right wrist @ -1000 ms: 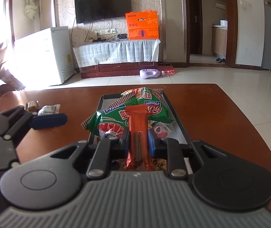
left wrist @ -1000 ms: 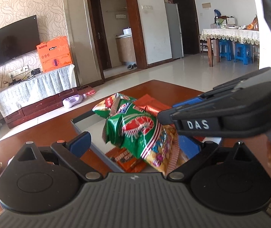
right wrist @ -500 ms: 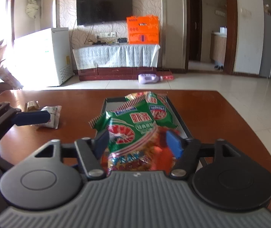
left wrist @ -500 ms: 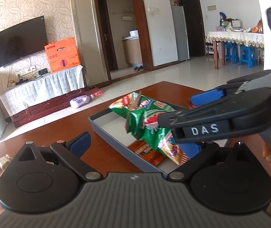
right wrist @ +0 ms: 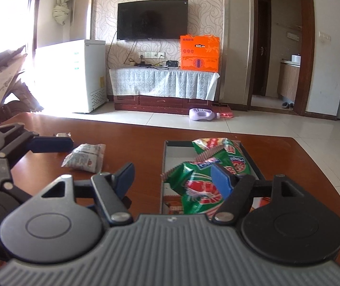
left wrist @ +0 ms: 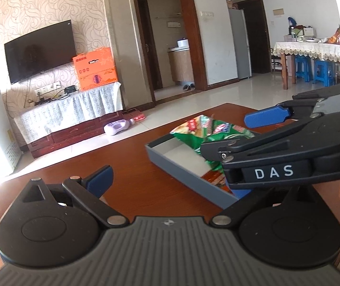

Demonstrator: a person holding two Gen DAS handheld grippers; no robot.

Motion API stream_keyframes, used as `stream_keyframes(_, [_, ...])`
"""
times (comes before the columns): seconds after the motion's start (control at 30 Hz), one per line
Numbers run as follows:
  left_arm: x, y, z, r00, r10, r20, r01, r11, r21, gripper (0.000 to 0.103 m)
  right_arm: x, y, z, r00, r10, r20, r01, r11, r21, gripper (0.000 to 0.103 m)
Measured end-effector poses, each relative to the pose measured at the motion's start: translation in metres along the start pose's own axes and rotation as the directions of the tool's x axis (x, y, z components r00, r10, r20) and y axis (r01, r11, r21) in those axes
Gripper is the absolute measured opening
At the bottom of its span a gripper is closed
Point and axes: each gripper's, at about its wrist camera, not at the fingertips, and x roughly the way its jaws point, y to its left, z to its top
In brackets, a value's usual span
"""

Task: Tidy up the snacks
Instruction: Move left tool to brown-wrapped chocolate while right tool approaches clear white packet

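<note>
Two green snack bags point(right wrist: 201, 186) lie in the grey tray point(left wrist: 182, 169) on the brown table point(right wrist: 146, 147). Right gripper point(right wrist: 173, 178), jaws just opened, stands spread and empty above the tray's edge. Left gripper point(left wrist: 170, 181) is spread too, holding nothing. A white packet point(right wrist: 84, 158) lies left of the tray, well apart.

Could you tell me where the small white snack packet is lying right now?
In the right wrist view, the white snack packet lies on the brown table, left of the grey tray and outside it.
</note>
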Motion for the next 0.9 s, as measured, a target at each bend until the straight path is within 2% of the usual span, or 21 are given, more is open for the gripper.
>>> stream_keyframes(0.33, [-0.002,0.036,-0.005,0.996,0.087,-0.019,-0.087,0.996,-0.029,0.102,0.006,0.029,0.009,0.999,0.046,0.021,-0.046,0.999,0.013,0.073])
stream_keyframes(0.7, [0.001,0.084,-0.012,0.985,0.166,-0.039,-0.170,0.979,-0.112,0.102,0.018,0.062,0.012,0.996,0.071,0.050,-0.075,0.994,0.080,0.073])
stream_keyframes(0.8, [0.005,0.102,-0.017,0.979,0.195,-0.050,-0.200,0.971,-0.132,0.102,0.020,0.068,0.014,0.995,0.081,0.055,-0.085,0.993,0.084,0.081])
stream_keyframes(0.9, [0.008,0.122,-0.023,0.972,0.224,-0.064,-0.232,0.960,-0.155,0.102,0.024,0.072,0.014,0.994,0.093,0.055,-0.097,0.992,0.086,0.082])
